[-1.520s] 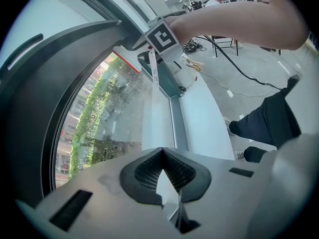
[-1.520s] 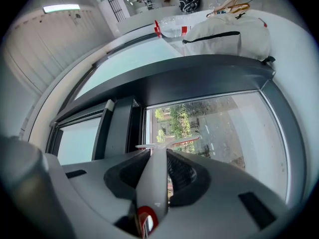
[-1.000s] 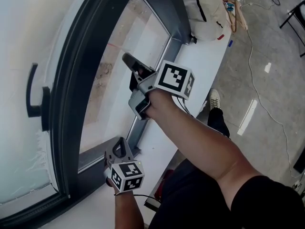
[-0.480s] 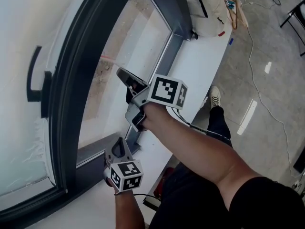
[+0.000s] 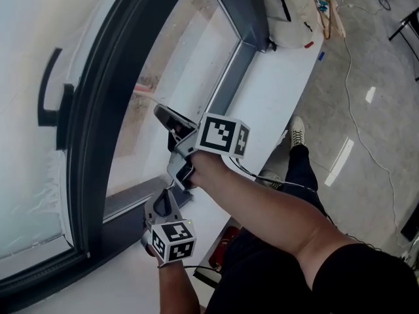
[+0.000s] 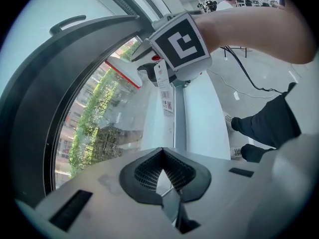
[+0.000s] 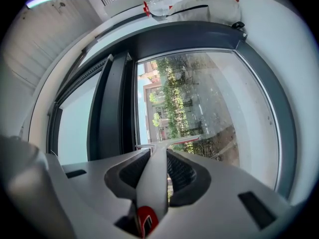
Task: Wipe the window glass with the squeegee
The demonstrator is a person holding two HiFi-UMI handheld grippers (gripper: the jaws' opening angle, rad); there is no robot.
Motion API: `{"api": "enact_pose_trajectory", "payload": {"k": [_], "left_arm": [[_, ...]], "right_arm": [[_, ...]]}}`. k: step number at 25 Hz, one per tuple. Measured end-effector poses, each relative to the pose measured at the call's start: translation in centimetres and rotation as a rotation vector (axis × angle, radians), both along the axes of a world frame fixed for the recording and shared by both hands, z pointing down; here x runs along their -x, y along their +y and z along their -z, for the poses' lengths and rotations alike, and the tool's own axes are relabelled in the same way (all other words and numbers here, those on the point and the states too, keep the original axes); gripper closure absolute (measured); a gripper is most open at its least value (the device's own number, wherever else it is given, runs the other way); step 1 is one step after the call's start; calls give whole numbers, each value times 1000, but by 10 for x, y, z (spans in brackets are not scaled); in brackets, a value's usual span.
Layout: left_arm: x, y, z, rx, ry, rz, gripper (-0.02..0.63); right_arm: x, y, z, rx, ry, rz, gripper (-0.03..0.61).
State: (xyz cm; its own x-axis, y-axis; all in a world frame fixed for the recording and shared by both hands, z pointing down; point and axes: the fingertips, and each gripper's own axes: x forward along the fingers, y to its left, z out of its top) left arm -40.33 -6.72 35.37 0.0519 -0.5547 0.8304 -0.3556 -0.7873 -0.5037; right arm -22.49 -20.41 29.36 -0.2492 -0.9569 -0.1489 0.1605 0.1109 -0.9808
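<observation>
R gripper [image 7: 158,156] is clamped tight on the handle of the white plastic squeegee w/ red rubber edge [image 6: 123,72]. The handle runs straight up between the jaws in my right gripper view, and the blade sits crosswise just ahead of the tips. The blade is at the clear window glass [image 7: 209,98], low on the pane, near the dark grey curved frame [image 5: 98,110]. It looks laid against the glass, but I can't confirm contact. L gripper [image 6: 162,156] hangs lower, over the bottom rail by the white sill [image 5: 275,90], jaws closed tip to tip w/ nothing in them. It's pointing up toward the R gripper's marker cube. Black door handle [image 5: 49,100] is on the far side of the frame. White fabric bag [image 5: 294,8] is on the sill's far end, well apart from both grippers.
</observation>
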Motion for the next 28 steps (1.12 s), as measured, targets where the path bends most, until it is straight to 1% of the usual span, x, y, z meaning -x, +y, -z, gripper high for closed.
{"api": "enact_pose_trajectory", "payload": {"k": [9,20,28], "left_arm": [[8,4,-2,6,7,26,612],[9,5,-6,10,3,24,612],[1,4,-10,20,-4,14,612]], "right_arm": [[22,11,-3,-5,-18,38,487],[60,21,-9,1,14,119,487],[62,22,-11,-4,18,137,488]]}}
